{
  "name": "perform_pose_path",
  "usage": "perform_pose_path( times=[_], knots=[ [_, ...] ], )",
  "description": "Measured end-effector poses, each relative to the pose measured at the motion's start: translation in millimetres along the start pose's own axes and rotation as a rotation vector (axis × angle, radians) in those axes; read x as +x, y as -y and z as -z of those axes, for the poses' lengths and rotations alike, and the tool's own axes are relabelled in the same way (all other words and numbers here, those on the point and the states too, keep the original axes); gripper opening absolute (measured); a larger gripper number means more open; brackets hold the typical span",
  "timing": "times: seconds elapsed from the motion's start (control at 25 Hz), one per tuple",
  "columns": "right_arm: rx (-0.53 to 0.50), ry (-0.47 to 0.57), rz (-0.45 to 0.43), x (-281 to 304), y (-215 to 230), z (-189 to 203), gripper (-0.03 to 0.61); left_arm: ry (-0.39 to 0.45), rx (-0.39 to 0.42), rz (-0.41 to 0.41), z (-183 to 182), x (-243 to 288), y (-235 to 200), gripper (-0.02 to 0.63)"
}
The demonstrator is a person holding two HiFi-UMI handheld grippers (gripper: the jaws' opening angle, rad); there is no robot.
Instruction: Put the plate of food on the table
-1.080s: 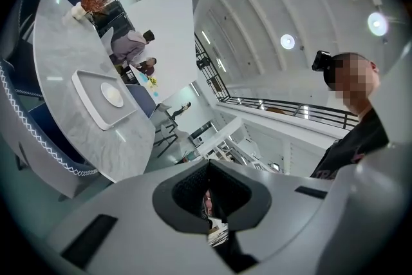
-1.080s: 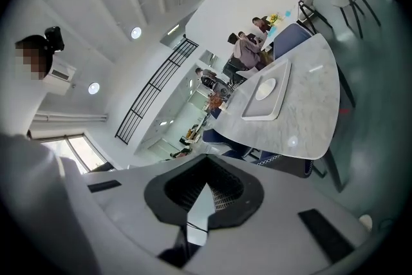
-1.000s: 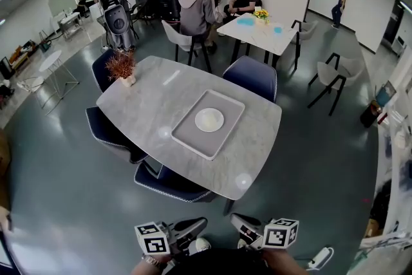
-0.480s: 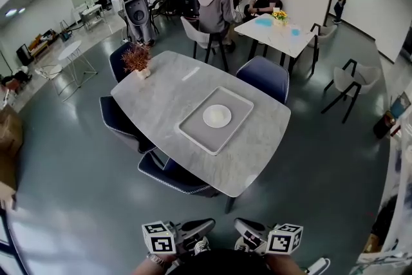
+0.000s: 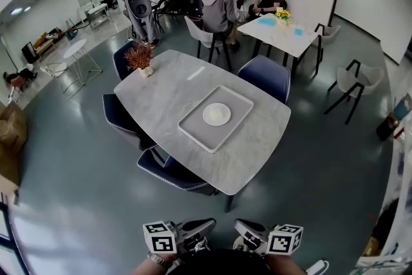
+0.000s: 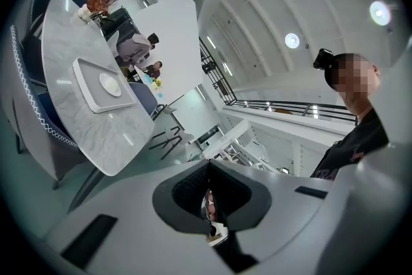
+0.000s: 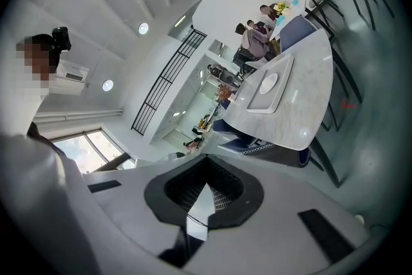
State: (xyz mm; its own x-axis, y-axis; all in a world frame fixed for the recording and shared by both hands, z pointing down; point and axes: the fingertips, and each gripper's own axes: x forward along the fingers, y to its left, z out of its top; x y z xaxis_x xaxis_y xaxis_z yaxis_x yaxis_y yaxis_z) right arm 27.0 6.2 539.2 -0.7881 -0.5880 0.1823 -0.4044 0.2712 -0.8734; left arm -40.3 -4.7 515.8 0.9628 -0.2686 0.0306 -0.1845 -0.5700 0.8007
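A white plate [image 5: 217, 114] lies on a grey tray [image 5: 193, 130] in the middle of the grey marble table [image 5: 164, 90]; what it holds is too small to make out. Both grippers stay low at the bottom of the head view, close to the person's body and well short of the table. The left gripper [image 5: 201, 228] and the right gripper [image 5: 244, 229] are shut, with nothing between their pads. The left gripper view shows its tip [image 6: 207, 164] tilted upward, with the plate [image 6: 110, 84] far off at the upper left. The right gripper [image 7: 206, 161] sees the plate [image 7: 270, 82] at the upper right.
Dark blue chairs ring the table, the nearest one [image 5: 174, 174] on my side and another [image 5: 264, 77] at the far right. A potted plant [image 5: 140, 58] stands on the far left corner. Behind, people sit at a white table [image 5: 277, 32]. A robot-like machine [image 5: 139, 6] stands at the back left.
The head view has shifted a little, so the table and tray now sit slightly further right and higher. Both grippers stay shut and low by the body.
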Motion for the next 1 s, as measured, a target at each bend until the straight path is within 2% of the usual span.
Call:
perform_pose_path(
  times=[0.24,0.4,0.56,0.68,0.8,1.0],
  knots=[
    [-0.014,-0.003,0.003,-8,0,-1,0.011,-0.002,0.009,0.004,4,7,6,0.006],
    [-0.007,0.018,-0.025,-8,0,-2,0.011,-0.010,0.015,0.006,4,9,7,0.005],
    [-0.019,0.006,0.007,-11,0,-2,0.011,-0.012,0.013,0.010,5,10,8,0.005],
    [-0.010,0.017,-0.016,-10,0,-1,0.011,-0.018,0.015,0.013,7,11,9,0.005],
    [-0.020,0.002,0.014,-12,2,1,0.011,-0.016,0.015,0.012,8,10,8,0.006],
    [-0.011,0.011,-0.007,-10,-1,3,0.011,-0.011,0.013,0.010,9,6,10,0.005]
  ],
)
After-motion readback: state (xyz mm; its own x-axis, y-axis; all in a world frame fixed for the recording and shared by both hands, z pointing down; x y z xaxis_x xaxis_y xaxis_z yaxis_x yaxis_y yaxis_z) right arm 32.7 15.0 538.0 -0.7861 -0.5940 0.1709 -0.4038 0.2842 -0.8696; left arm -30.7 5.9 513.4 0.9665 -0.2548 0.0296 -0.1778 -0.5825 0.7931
